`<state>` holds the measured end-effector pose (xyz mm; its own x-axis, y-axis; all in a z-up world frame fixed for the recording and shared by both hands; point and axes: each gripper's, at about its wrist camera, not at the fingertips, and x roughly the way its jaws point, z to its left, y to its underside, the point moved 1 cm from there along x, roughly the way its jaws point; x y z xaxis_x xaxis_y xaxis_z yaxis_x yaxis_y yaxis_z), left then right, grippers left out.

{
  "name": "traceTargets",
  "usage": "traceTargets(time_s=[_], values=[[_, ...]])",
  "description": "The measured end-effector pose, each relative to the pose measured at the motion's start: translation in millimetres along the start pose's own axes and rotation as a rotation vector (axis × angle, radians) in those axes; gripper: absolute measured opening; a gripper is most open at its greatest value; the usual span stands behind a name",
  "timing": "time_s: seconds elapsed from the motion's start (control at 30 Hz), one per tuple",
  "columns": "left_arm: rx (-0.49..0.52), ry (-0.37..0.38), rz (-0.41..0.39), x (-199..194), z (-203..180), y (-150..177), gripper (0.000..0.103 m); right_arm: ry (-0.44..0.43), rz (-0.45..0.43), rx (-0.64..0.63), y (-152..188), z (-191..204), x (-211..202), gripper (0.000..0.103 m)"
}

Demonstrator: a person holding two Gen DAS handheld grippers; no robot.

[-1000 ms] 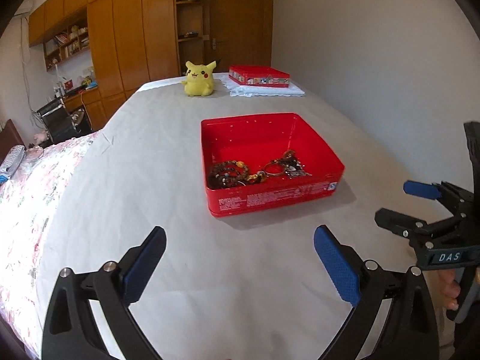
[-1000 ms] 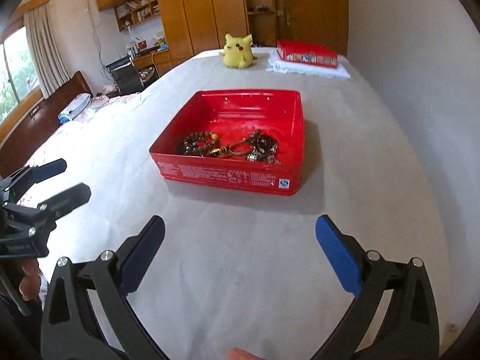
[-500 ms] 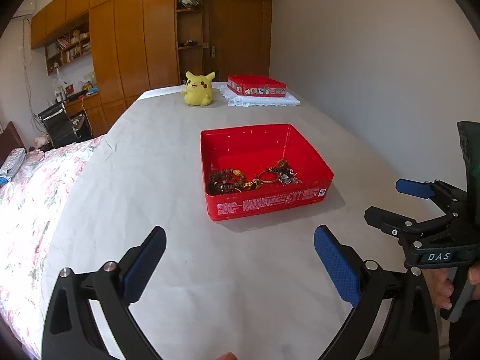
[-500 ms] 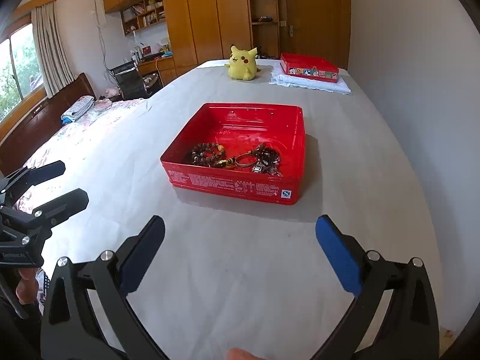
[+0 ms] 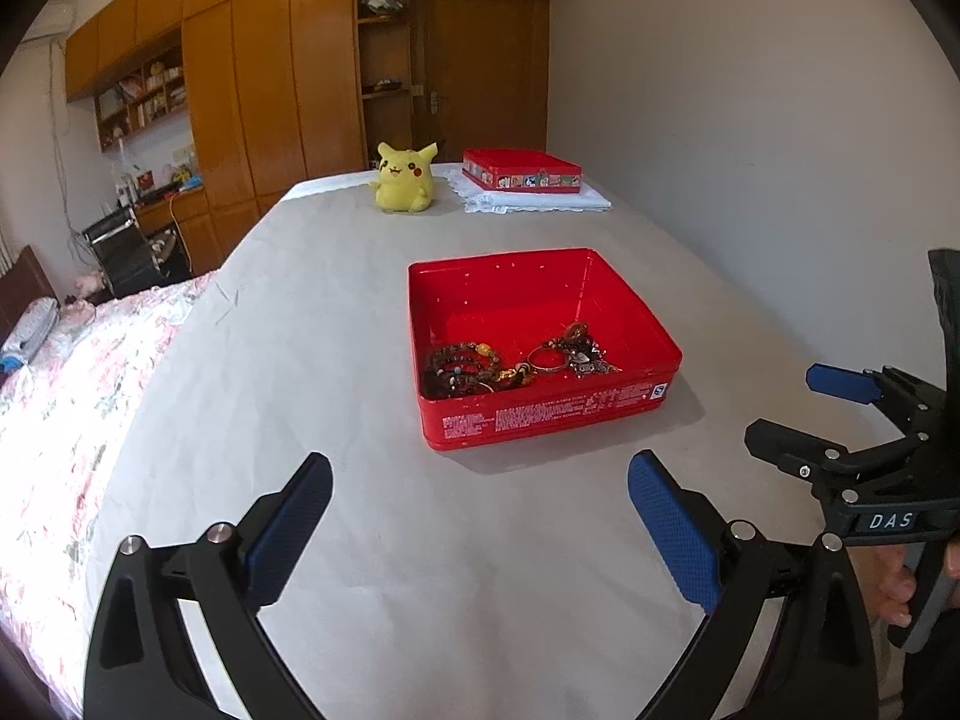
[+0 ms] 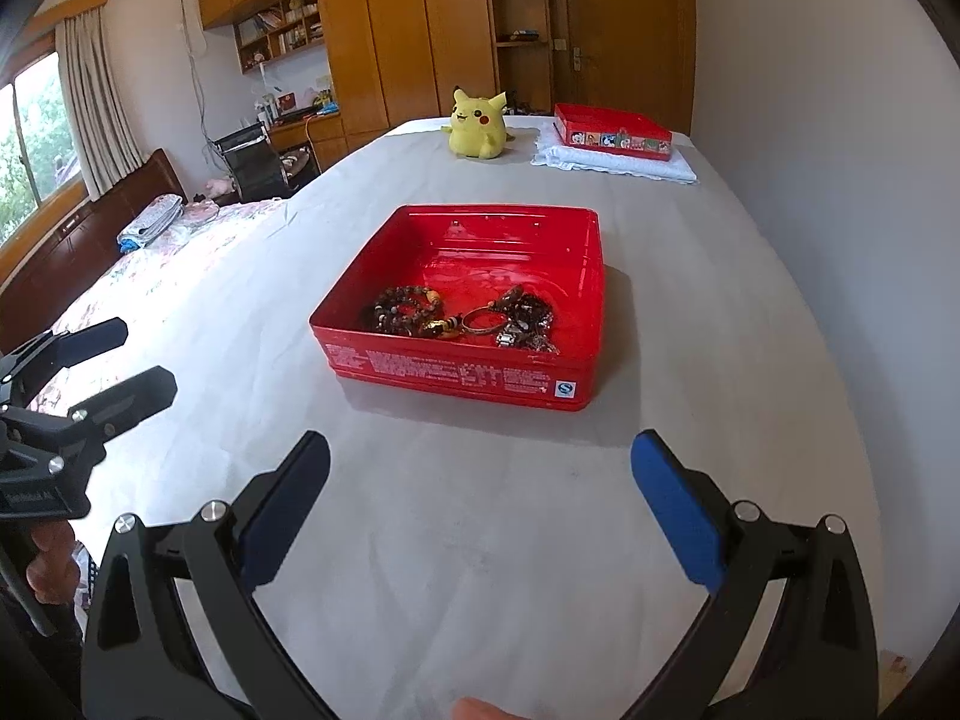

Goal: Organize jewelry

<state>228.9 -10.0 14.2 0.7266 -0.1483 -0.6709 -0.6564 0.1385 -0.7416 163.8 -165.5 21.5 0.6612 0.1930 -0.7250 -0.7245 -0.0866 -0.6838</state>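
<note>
Left wrist view is showing the left gripper (image 5: 480, 516) with its fingers (image 5: 672, 528) spread wide and holding nothing; the right gripper (image 6: 480, 504) is likewise released and empty, and each is appearing at the edge of the other's view. Ahead of both pairs of fingers, the open red tin (image 5: 624, 300) is sitting on the paper-covered surface (image 5: 312, 312), and the jewelry (image 5: 516, 360), beaded bracelets (image 6: 405, 312), a ring (image 6: 480, 319) and a darker tangle (image 6: 528, 318), is lying bunched against the tin's near wall. That pile is fitting both pieces gathered in and pieces waiting to be sorted out. Any pick here is calling for the fingers to be descending steeply over the near wall and closing on a single strand, since the pieces are touching and would likely be dragging one another. Beyond the tin, a yellow plush toy (image 5: 405, 177) and a second red tin (image 5: 522, 169) on folded white cloth (image 5: 540, 201) are resting at the far end; wooden wardrobes (image 5: 264, 90), a door (image 5: 480, 60) and a plain wall (image 5: 750, 120) are enclosing the bedroom.
</note>
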Motion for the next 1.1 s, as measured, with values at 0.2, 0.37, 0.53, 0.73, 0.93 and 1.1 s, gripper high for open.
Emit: traceTargets(time_s=[0.2, 0.37, 0.53, 0.73, 0.93, 1.1], values=[[0.012, 0.006, 0.009, 3, -2, -3, 0.099, 0.008, -0.002, 0.006, -9, -1, 3, 0.1], [0.017, -0.013, 0.007, 4, 0, -5, 0.099, 0.023, -0.005, -0.004, -17, -4, 7, 0.1], [0.009, -0.015, 0.015, 8, 4, -8, 0.099, 0.026, 0.005, -0.015, -24, -4, 13, 0.1], [0.027, -0.009, 0.03, 21, 4, -23, 0.098, 0.014, 0.053, -0.054, -40, 6, 31, 0.1], [0.029, -0.006, 0.044, 39, 8, -36, 0.098, 0.008, 0.058, -0.054, -55, 6, 47, 0.1], [0.042, -0.008, 0.049, 52, 7, -43, 0.098, 0.01, 0.075, -0.048, -60, 3, 65, 0.1]])
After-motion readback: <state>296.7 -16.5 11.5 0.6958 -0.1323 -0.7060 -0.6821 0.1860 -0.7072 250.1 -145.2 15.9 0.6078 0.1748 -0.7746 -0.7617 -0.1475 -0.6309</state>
